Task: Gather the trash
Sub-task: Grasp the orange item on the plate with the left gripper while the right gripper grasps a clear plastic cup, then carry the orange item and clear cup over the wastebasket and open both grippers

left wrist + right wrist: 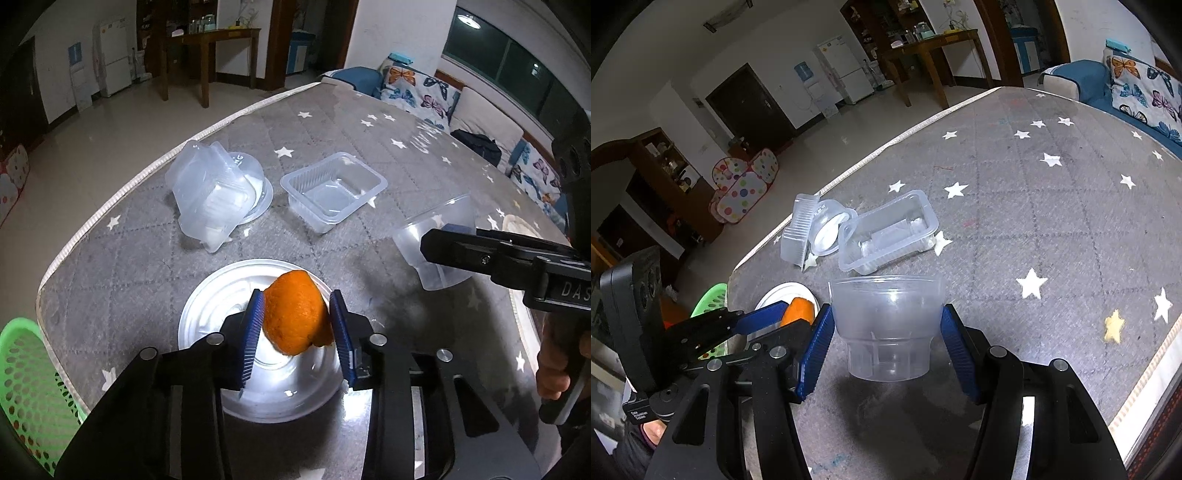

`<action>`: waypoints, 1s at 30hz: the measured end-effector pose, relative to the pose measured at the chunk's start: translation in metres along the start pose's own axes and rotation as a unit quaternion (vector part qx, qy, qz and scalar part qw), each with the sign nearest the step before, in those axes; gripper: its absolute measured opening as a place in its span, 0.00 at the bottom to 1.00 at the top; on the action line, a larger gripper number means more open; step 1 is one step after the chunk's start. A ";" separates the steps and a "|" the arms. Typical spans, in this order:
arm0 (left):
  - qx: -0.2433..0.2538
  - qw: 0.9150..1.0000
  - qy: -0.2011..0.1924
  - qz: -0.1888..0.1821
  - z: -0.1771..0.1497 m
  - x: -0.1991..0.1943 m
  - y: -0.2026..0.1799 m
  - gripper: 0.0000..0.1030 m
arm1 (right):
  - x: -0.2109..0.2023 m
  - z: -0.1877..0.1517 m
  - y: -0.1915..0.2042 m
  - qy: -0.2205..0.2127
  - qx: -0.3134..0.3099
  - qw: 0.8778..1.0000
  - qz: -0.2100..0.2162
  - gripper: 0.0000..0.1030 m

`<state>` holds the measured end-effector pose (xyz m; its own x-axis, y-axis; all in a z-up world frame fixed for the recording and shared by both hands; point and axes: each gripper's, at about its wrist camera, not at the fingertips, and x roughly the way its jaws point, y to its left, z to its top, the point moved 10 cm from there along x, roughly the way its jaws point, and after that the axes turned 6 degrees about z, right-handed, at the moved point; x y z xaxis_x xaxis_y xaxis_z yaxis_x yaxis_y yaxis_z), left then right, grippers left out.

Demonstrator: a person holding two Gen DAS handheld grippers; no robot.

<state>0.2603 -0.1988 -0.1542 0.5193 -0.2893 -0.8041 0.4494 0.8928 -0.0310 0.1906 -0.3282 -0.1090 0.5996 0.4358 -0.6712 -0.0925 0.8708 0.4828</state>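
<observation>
My left gripper (297,310) is shut on an orange peel (295,314) and holds it just above a round white lid (207,310) near the table's front left edge. The peel also shows in the right wrist view (801,308), between the left gripper's blue pads. My right gripper (886,325) is shut on a clear plastic cup (886,317), upright and lifted a little off the table. The cup and right gripper show in the left wrist view (432,243) to the right.
A clear rectangular tray (332,190) and a heap of clear containers with a round lid (218,192) lie further back on the grey star-patterned table (369,122). A green mesh basket (26,387) stands beside the table's left edge. A sofa (480,110) lies beyond.
</observation>
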 end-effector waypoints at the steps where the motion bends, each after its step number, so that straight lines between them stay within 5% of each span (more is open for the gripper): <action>1: 0.000 1.000 -0.002 0.001 0.001 -0.001 0.001 0.30 | 0.001 0.000 0.001 0.000 -0.001 1.000 -0.001 0.56; 16: -0.062 0.997 -0.051 0.004 -0.004 -0.063 0.050 0.25 | -0.010 -0.001 0.042 -0.009 -0.032 0.999 0.016 0.56; 23: -0.104 0.991 -0.068 0.050 -0.031 -0.104 0.117 0.25 | -0.005 -0.006 0.093 -0.003 -0.066 0.997 0.044 0.56; 30: -0.149 0.982 -0.032 0.108 -0.090 -0.112 0.195 0.25 | 0.020 -0.023 0.148 0.022 -0.100 0.992 0.073 0.56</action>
<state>0.2248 0.0389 -0.1237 0.6275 -0.0949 -0.7728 0.0964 0.9944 -0.0438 0.1702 -0.1855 -0.0639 0.5331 0.5662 -0.6287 -0.3338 0.8235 0.4587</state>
